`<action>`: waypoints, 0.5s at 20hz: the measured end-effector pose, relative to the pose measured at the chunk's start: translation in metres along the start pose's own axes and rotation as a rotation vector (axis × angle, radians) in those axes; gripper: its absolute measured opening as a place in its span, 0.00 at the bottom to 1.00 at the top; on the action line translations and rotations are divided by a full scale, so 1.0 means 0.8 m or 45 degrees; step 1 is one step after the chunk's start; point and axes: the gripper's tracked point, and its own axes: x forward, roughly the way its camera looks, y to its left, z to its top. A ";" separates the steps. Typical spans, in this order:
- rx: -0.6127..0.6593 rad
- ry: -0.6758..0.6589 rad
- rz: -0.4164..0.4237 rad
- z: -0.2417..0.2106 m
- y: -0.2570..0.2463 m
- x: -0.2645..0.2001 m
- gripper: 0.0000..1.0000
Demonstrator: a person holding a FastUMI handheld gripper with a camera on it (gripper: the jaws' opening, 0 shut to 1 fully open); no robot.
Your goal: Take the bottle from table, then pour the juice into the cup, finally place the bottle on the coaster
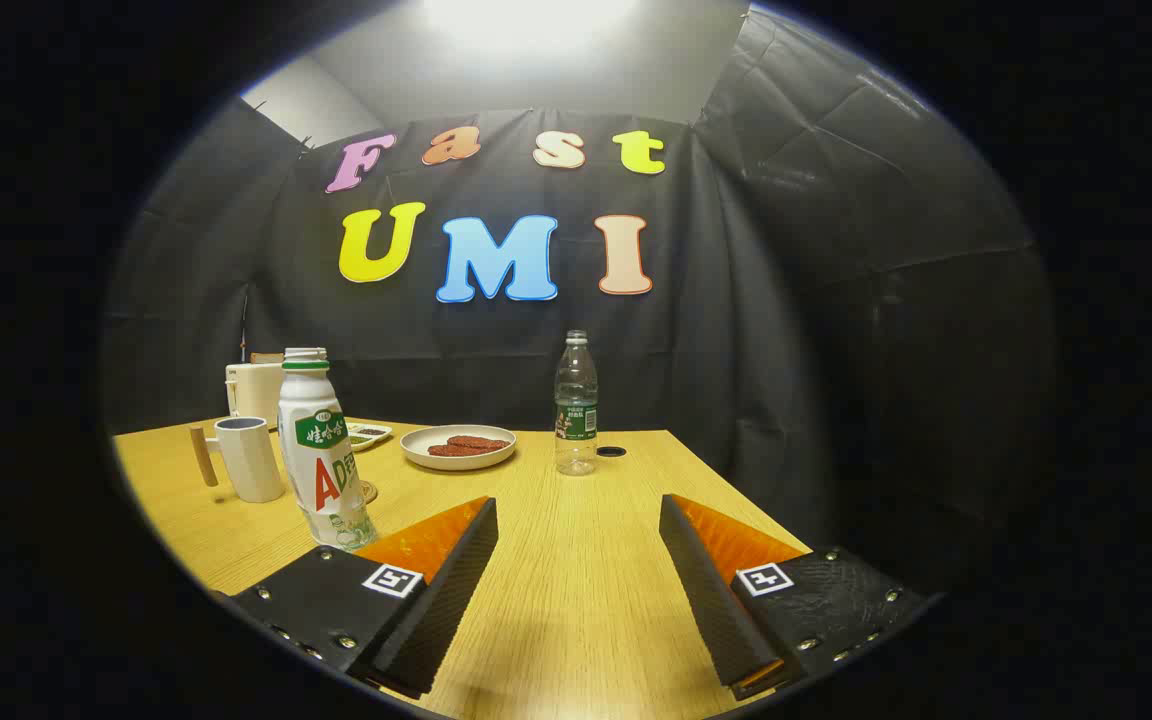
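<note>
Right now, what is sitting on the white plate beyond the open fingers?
The white plate holds two flat reddish-brown pieces, lying side by side. Their undersides and what the food is cannot be made out. The gripper is open, with nothing between its fingers.

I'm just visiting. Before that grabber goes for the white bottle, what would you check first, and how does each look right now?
1. Gripper open, nothing between its fingers: ok.
2. White bottle upright on the table: ok.
3. Bottle lined up between the fingers: not ok, it stands ahead of the left finger.
4. Cup upright beside the bottle: ok.
5. Coaster free: cannot tell, the bottle hides most of it.
</note>
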 end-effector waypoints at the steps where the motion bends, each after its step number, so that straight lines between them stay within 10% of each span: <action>1: 0.000 0.000 0.000 0.001 0.000 0.000 0.98; 10: -0.002 0.002 -0.003 0.001 0.000 0.017 0.98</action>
